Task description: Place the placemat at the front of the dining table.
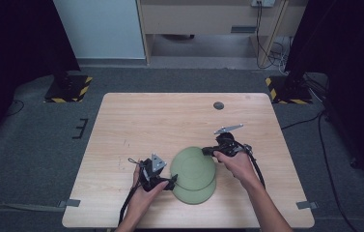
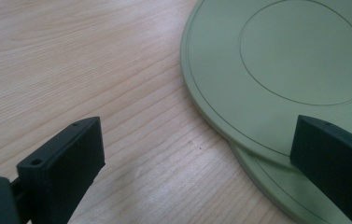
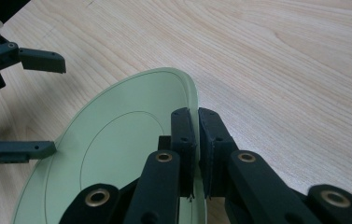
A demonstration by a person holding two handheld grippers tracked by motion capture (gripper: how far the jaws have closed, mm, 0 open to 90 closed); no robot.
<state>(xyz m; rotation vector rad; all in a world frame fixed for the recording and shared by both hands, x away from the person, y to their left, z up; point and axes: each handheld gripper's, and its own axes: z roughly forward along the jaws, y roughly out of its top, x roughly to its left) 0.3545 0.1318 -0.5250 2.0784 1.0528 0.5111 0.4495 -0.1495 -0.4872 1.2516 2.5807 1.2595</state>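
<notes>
Green plate (image 3: 117,154) rim pinched by right gripper (image 3: 195,122); left gripper (image 2: 197,154) spread wide, perhaps straddling it.

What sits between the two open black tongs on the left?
In the left gripper view, bare wooden table and the edge of the stacked green plates lie between the open left tongs; one prong overlaps the plates' edge.

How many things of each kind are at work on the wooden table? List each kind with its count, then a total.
Green plates: 2, the top plate overlapping the lower plate
Hand-held grippers: 2, the left hand-held gripper and the right hand-held gripper
Total: 4
</notes>
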